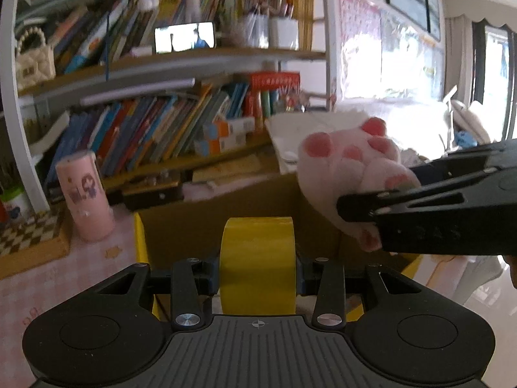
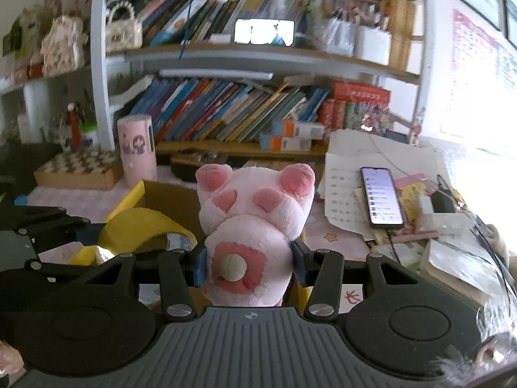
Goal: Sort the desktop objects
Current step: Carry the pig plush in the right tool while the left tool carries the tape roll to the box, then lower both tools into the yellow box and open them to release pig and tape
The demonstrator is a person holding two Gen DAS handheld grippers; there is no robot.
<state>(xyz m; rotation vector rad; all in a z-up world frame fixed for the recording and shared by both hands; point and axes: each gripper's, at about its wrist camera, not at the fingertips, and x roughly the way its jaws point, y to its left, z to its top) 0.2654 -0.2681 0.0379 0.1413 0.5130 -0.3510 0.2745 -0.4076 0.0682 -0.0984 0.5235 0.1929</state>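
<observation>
A yellow tape roll (image 1: 258,258) stands on edge between the pads of my left gripper (image 1: 257,274), which is shut on it. It hangs above an open cardboard box (image 1: 194,223) with yellow flaps. My right gripper (image 2: 250,265) is shut on a pink plush toy (image 2: 255,213) with darker pink paw pads and a small white tail. In the left wrist view the plush toy (image 1: 349,161) and the right gripper (image 1: 376,190) hang at the right, over the box's far right side. In the right wrist view the tape roll (image 2: 142,226) shows at the lower left, beside the box (image 2: 168,197).
A pink cylinder (image 2: 137,152) and a checkered box (image 2: 77,168) stand at the left of the desk. A lit phone (image 2: 381,197) lies on loose papers (image 2: 349,161) at the right, among cables and small items. Packed bookshelves (image 2: 226,113) rise behind the desk.
</observation>
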